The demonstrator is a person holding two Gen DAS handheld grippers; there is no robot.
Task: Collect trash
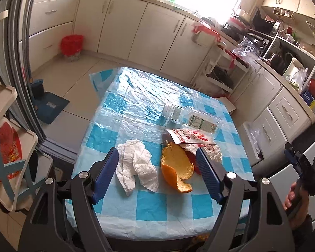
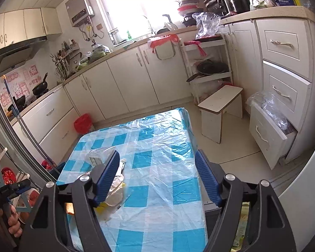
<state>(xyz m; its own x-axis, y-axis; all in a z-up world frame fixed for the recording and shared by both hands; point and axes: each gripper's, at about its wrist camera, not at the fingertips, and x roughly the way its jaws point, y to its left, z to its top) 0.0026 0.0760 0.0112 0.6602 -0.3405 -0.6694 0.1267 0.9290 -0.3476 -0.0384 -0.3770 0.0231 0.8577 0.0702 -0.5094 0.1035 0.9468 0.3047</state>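
L gripper (image 1: pixel 157 168): jaws standing wide apart, gripping nothing, hovering above near end of table (image 1: pixel 107 113) w/ blue-check plastic cover. Crumpled white tissue (image 1: pixel 136 168) and orange peel (image 1: pixel 176 168) lying side by side on the cover, framed btwn the blue pads, not touching them. Just beyond peel: red/white wrapper (image 1: pixel 191 137), then clear plastic bottle (image 1: pixel 191 117) lying on its side, farther back. R gripper (image 2: pixel 157 174): also released, empty, over bare cloth on the table's right part; trash showing behind its left pad. Red-lined bin (image 1: pixel 71 44) sitting on floor far left, by cabinets.
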